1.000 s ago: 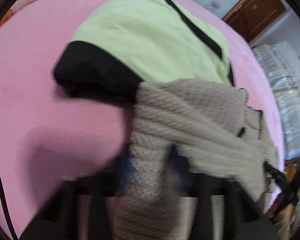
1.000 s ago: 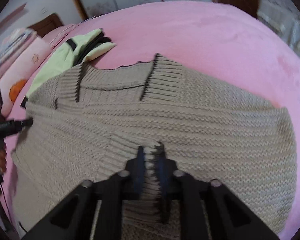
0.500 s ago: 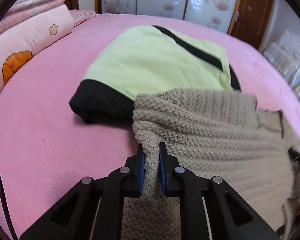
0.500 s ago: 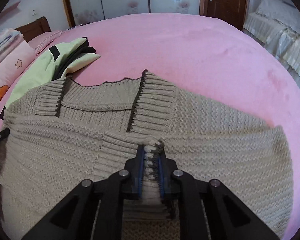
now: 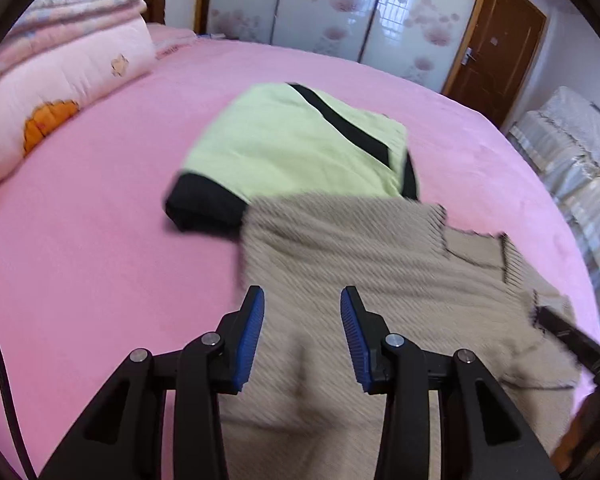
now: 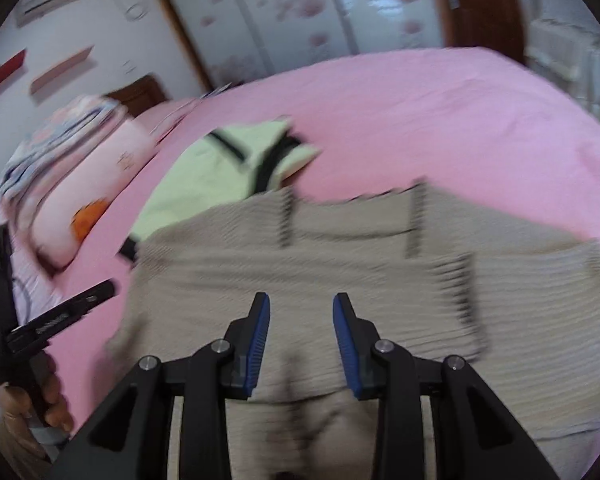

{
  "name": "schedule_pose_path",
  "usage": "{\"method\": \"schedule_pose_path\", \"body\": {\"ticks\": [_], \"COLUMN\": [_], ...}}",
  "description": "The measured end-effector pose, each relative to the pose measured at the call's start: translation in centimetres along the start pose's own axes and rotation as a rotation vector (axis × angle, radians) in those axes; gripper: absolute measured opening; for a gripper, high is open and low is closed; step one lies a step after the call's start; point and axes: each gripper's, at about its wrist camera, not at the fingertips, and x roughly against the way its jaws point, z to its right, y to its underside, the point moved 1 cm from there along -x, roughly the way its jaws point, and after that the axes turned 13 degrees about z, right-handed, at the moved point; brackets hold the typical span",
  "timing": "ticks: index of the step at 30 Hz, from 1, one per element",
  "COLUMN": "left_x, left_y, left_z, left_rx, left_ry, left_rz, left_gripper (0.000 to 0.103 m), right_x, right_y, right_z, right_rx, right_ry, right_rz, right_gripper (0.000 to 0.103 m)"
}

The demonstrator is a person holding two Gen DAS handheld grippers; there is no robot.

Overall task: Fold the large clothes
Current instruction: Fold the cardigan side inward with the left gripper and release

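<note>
Both my left gripper (image 5: pixel 302 334) and right gripper (image 6: pixel 300 340) stand wide open, empty, above the beige sweater (image 5: pixel 380 280), its long axis running crosswise between them.

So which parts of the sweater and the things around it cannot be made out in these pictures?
- Sweater hem: both wrist views, hidden behind the open left gripper and right gripper, cut by the bottom edge.
- Knit pattern: motion blur in both views.
- Green jacket: its near edge lies under the sweater.
- Quilt: cut by the left edge.
</note>
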Motion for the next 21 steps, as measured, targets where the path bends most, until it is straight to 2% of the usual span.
{"method": "schedule_pose_path", "body": {"ticks": [3,5,6,7,8,9,11,15,16,18,21], "left_x": [-0.5,-1.7,-2.4,-2.8,-3.3,-3.5,-3.5,-3.6,-3.7,-3.6,-3.6], "left_y": [1.9,3.6,4.5,5.2,5.7,6.2,6.3,6.0,5.9,5.8,5.4], "left_z": [1.0,1.1,0.9,0.7,0.5,0.4,0.4,0.2,0.2,0.2,0.7], "left_rx": [0.006,0.017,0.019,0.016,0.006,-0.01,-0.032,-0.042,-0.045,-0.055,-0.089], "left_ry": [-0.001,-0.018,-0.034,-0.041,-0.038,-0.028,-0.015,0.011,0.017,0.023,0.014], "left_rz": [-0.029,-0.072,-0.09,-0.097,-0.097,-0.092,-0.082,-0.092,-0.098,-0.103,-0.117], "left_gripper": [0.038,0.038,0.038,0.036,0.036,0.035,0.035,0.035,0.035,0.035,0.038], "right_x": [-2.7,-4.9,-5.7,-5.6,-5.6,-5.4,-4.5,-2.1,-1.7,-0.8,-0.2], "right_y": [1.7,3.4,4.0,4.3,4.4,4.3,3.8,2.6,2.4,2.3,2.2], "right_z": [-3.3,-4.3,-4.1,-3.5,-2.5,-1.1,1.6,8.8,9.9,12.1,12.0], "right_rx": [0.056,0.081,0.091,0.092,0.088,0.08,0.047,-0.024,-0.046,-0.097,-0.091], "right_ry": [-0.046,-0.046,-0.024,-0.019,-0.013,0.01,0.046,0.224,0.244,0.246,0.234], "right_rz": [-0.084,-0.153,-0.179,-0.18,-0.18,-0.176,-0.16,-0.11,-0.104,-0.093,-0.097], "right_gripper": [0.033,0.033,0.029,0.024,0.009,0.0,0.0,0.0,0.0,0.0,0.0]}}
